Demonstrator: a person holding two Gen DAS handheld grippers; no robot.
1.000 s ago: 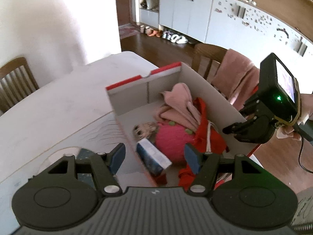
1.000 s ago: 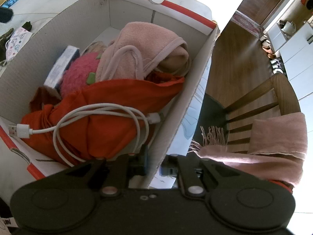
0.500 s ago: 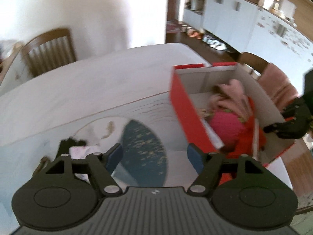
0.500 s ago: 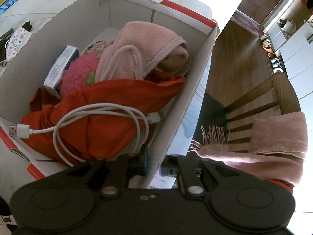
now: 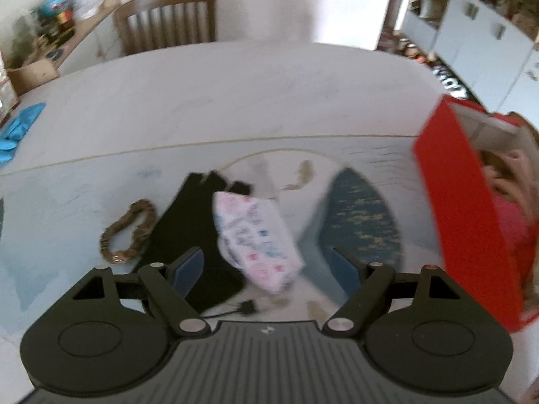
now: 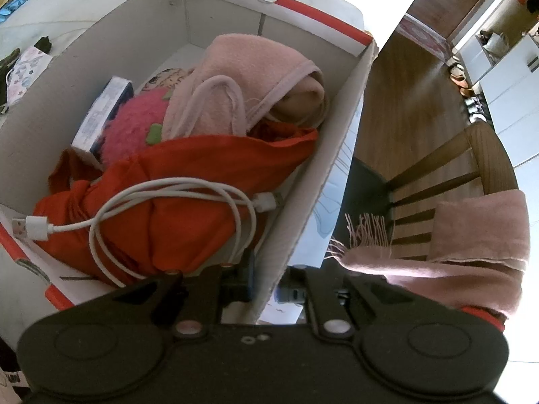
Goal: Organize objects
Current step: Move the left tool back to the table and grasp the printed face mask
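The left gripper (image 5: 266, 267) hangs over the table (image 5: 235, 101), its jaws spread wide and just opened further, nothing pressed between them. Beneath lies a white patterned pouch (image 5: 257, 235), blurred, perhaps a tissue pack, on a black cloth (image 5: 195, 215) beside a brown scrunchie (image 5: 129, 230). The right gripper (image 6: 266, 282) is clamped on the near wall of the red-and-white box (image 6: 303, 181), which holds a white cable (image 6: 161, 202) on red fabric (image 6: 188, 202), a pink towel (image 6: 249, 77) and a pink plush toy (image 6: 131, 128).
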